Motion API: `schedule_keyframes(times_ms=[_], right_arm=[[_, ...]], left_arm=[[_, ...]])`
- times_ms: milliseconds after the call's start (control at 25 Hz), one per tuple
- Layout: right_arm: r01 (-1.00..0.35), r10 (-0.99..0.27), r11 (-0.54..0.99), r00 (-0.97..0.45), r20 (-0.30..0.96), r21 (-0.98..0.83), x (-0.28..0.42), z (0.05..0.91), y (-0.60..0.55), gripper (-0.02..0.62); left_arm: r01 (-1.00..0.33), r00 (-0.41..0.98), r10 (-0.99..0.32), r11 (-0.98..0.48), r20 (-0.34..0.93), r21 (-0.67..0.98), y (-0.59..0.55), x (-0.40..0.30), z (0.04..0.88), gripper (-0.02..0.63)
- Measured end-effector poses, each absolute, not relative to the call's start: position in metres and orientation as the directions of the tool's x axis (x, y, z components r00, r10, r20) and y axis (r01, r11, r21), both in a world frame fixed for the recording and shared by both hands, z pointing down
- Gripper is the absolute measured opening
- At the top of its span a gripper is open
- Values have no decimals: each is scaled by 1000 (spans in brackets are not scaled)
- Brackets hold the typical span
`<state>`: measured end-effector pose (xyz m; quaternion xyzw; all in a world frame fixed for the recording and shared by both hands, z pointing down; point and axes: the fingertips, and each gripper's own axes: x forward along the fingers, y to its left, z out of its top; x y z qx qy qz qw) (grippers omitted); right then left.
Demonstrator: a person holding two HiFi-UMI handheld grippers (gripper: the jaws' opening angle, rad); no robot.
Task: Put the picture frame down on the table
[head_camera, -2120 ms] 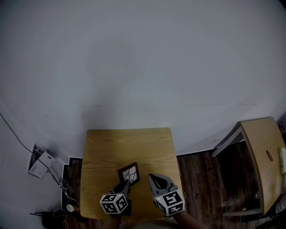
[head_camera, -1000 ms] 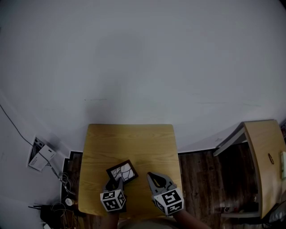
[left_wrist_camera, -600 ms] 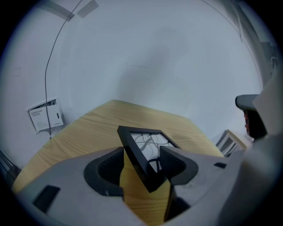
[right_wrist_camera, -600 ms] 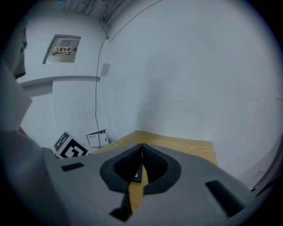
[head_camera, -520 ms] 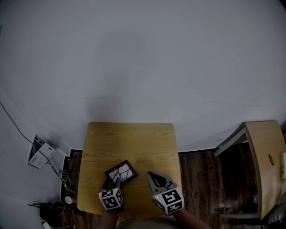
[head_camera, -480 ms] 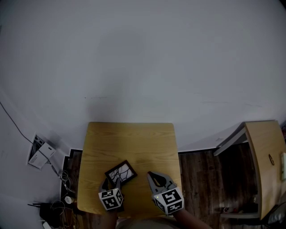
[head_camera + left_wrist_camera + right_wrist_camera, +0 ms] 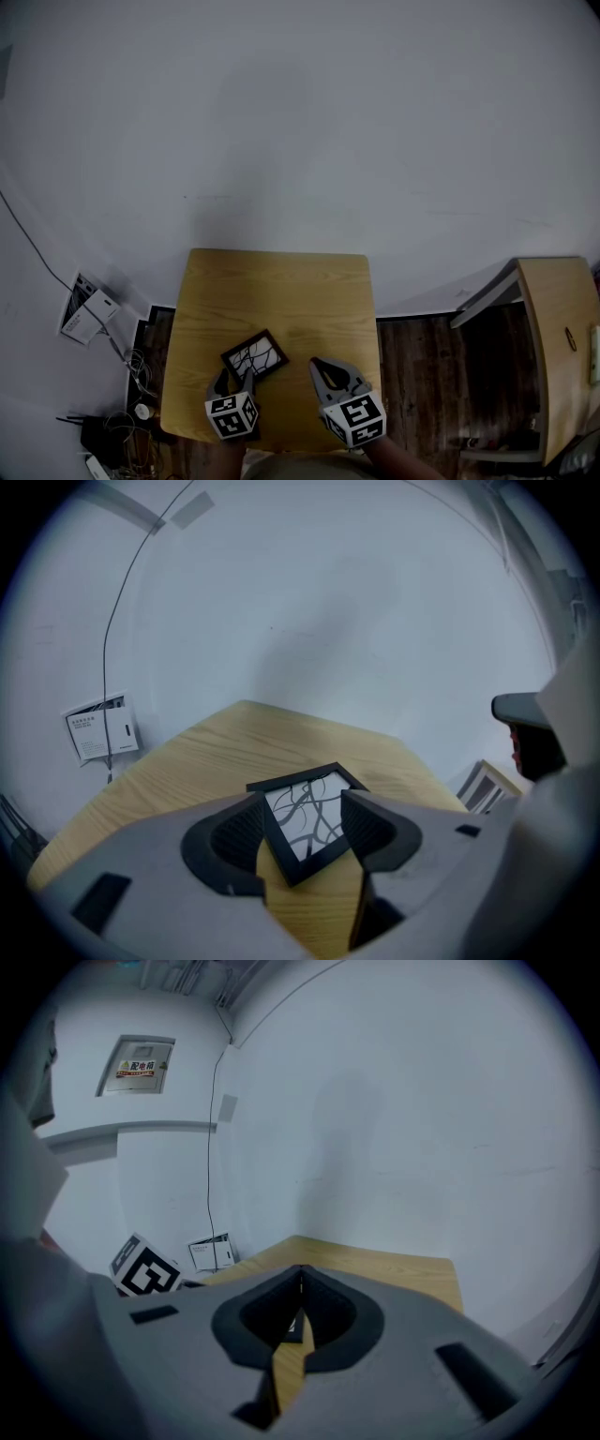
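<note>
— picture frame [image 7: 255, 353], where is it?
— lying face up on the wooden table [image 7: 281, 281], toward the near left side.
— gripped?
— no. the left gripper [image 7: 234, 381] has its jaws apart, with the frame's near corner between them.
— and the right gripper [image 7: 320, 365]?
— just beside the frame, jaws pressed together on nothing.

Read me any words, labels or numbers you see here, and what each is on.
White rectangular wall sign: characters too blurred to read.
White box by the wall: print too small to read.
No other readable text.
</note>
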<state>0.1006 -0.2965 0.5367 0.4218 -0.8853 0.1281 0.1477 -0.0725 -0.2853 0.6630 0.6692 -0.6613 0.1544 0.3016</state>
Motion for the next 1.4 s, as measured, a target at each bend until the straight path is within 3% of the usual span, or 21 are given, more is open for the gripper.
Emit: schedule_keyframes(times_ms=[120, 480, 1400], right_arm=[[-782, -706, 615, -604, 369, -103, 98, 537, -291, -2], [-797, -725, 596, -587, 360, -97, 81, 534, -270, -2], [-826, -764, 551, -555, 330, -114, 2, 510, -156, -1]], left_arm=[[-978, 92, -807, 36, 584, 204, -280, -69, 652, 175], [-972, 159, -850, -45, 503, 231, -263, -69, 612, 31], [-940, 317, -840, -215, 441, 266, -166, -115, 567, 6]])
